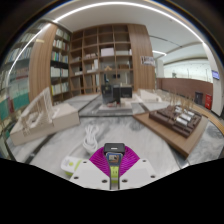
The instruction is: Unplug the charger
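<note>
Tongs (113,163): magenta pads (101,157) were closed on a small dark charger (114,150), held between the fingertips. White cable (92,132): was seen lying on the white table (60,150) just ahead and left of the fingers. Wooden bookshelves (105,60) and a wooden bench (175,128) were noted well beyond.

Bright, even indoor light from long ceiling strip lights (105,10), which glare white. Daylight adds from windows (185,62) on the right. Shadows soft and faint on the pale table (140,135). Strong fisheye bending toward the edges; far shelving (105,60) slightly soft, detail small.
</note>
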Demonstrator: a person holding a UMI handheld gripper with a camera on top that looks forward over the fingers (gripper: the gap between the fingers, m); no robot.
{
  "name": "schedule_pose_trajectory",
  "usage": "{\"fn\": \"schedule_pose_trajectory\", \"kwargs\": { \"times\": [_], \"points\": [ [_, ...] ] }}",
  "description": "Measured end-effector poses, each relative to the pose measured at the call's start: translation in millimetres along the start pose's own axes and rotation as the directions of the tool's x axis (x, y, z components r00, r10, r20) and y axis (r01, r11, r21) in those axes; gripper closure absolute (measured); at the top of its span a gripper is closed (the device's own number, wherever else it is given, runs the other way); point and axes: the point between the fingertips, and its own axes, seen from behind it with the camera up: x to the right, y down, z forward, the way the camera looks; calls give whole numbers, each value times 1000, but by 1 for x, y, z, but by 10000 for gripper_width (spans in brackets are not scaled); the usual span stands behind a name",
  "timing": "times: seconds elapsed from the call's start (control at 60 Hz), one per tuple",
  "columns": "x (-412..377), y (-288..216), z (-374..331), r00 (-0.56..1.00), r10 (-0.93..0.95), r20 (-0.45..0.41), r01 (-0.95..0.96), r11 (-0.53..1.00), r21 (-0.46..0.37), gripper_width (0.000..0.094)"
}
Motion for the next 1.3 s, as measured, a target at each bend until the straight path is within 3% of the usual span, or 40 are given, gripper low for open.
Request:
{"fn": "schedule_pose_trajectory", "kwargs": {
  "times": [0.067, 0.2, 0.283, 0.483, 0.583, 0.9, 0.95, 1.017, 1.033, 1.05, 1.117, 1.3],
  "points": [
    [1, -70, -28, 1000, -14, -9, 15, 989, 149, 856],
    [18, -127, -62, 1000, -3, -17, 7, 974, 224, 857],
    [43, -116, -68, 998, -9, -63, 20, 984, 178, 857],
    [76, 9, -45, 995, -58, -78, 50, 993, -102, 854],
    [84, 45, -31, 995, -55, -81, 40, 983, -177, 853],
    [90, 73, -6, 994, -67, -86, 42, 963, -266, 616],
    [91, 73, -7, 995, -42, -90, 17, 965, -262, 359],
    [98, 69, -12, 992, -42, -121, 11, 970, -242, 209],
    [99, 68, -13, 991, -46, -124, 15, 971, -239, 98],
    [99, 67, -15, 991, -47, -123, 17, 971, -237, 128],
    [100, 65, -25, 991, -29, -129, -2, 972, -233, 82],
    [84, 52, -88, 992, 31, -126, -53, 982, -179, 97]
  ]
}}
